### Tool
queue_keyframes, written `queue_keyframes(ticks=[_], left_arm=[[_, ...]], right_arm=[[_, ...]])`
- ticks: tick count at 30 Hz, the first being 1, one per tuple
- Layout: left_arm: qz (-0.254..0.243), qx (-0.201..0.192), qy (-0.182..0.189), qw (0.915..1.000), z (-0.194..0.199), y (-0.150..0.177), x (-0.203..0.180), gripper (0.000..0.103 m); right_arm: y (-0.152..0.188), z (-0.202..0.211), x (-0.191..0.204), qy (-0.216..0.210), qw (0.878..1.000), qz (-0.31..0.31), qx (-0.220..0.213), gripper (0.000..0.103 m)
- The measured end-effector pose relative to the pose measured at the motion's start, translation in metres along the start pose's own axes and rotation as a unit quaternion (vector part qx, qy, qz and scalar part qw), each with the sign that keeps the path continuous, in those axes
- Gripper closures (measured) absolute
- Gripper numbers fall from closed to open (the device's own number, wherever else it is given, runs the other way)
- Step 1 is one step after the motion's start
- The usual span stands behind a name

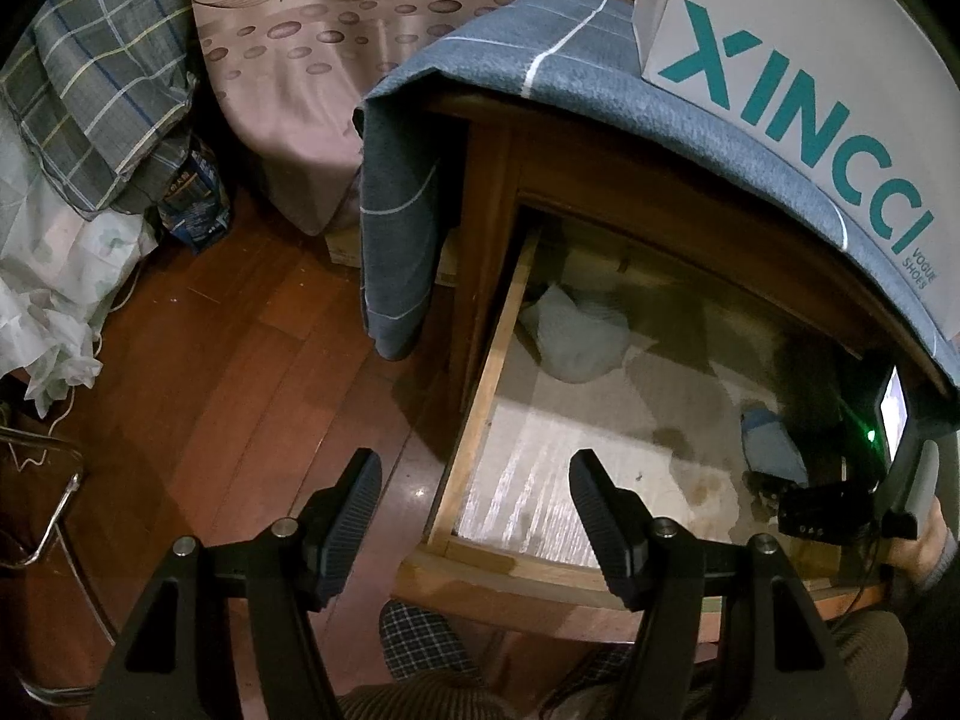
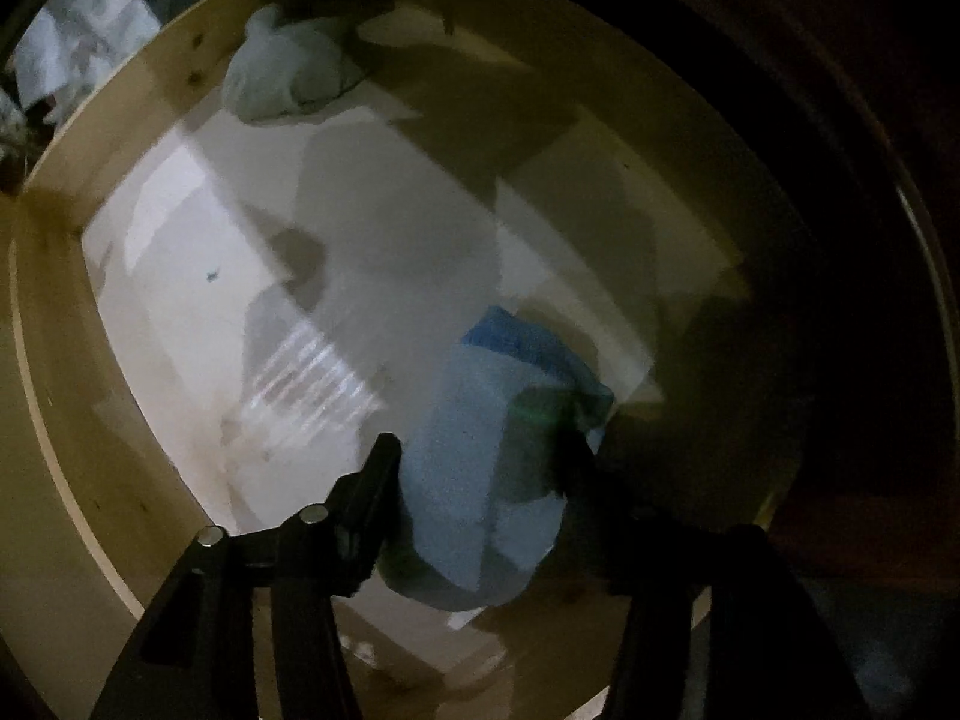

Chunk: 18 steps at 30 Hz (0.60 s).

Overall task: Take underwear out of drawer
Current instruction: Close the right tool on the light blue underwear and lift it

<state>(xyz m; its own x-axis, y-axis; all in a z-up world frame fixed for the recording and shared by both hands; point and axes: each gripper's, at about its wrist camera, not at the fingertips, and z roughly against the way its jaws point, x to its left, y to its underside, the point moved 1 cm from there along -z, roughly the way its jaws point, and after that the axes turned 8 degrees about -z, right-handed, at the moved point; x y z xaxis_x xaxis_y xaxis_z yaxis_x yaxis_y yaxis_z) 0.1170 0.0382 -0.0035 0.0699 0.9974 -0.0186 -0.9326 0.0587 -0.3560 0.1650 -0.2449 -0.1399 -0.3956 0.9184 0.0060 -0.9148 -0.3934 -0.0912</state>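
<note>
The wooden drawer [image 1: 480,402] stands pulled open with a pale liner on its floor. Folded blue underwear [image 2: 474,468] lies on the liner, and it shows in the left wrist view [image 1: 774,444] at the drawer's right side. My right gripper [image 2: 480,462] is inside the drawer, open, with its fingers on either side of the underwear. It appears in the left wrist view [image 1: 822,504] beside the underwear. My left gripper [image 1: 474,480] is open and empty above the drawer's front left corner. A pale crumpled cloth [image 1: 573,336] lies in the drawer's back left corner [image 2: 288,72].
A blue-grey cloth [image 1: 402,228] drapes over the cabinet top, under a white shoe box [image 1: 798,90]. A bed with pink sheet [image 1: 312,60] stands behind, plaid bedding [image 1: 102,78] at left. Wooden floor [image 1: 240,372] lies left of the drawer. A slippered foot [image 1: 420,642] is below.
</note>
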Motion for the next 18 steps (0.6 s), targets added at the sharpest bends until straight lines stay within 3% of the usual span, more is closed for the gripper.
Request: queue_keyframes(ticks=[2,7,11,14,18], left_arm=[[0.002,-0.001,0.002,1.0000,0.001,0.000,0.001,0.036],[0.002,0.000,0.007,1.0000,0.001,-0.002,0.001,0.036],[0.005,0.001,0.010,0.9999,0.000,-0.002,0.003,0.036],[0.008,0.001,0.013,0.9999,-0.001,-0.003,0.003,0.036],[0.006,0.000,0.014,0.9999,-0.001,-0.002,0.003,0.036]], right_arm=[[-0.004,0.001,-0.002,0.006,1.000,-0.005,-0.002,0.034],[-0.010,-0.009,0.009,0.017,1.000,0.015,0.012,0.032],[-0.017,-0.009,0.017,0.006,1.000,0.021,0.013,0.036],[-0.018,-0.006,0.017,-0.014,0.999,0.021,0.027,0.049],[-0.024,0.001,0.023,-0.014,0.999,0.026,0.042,0.055]])
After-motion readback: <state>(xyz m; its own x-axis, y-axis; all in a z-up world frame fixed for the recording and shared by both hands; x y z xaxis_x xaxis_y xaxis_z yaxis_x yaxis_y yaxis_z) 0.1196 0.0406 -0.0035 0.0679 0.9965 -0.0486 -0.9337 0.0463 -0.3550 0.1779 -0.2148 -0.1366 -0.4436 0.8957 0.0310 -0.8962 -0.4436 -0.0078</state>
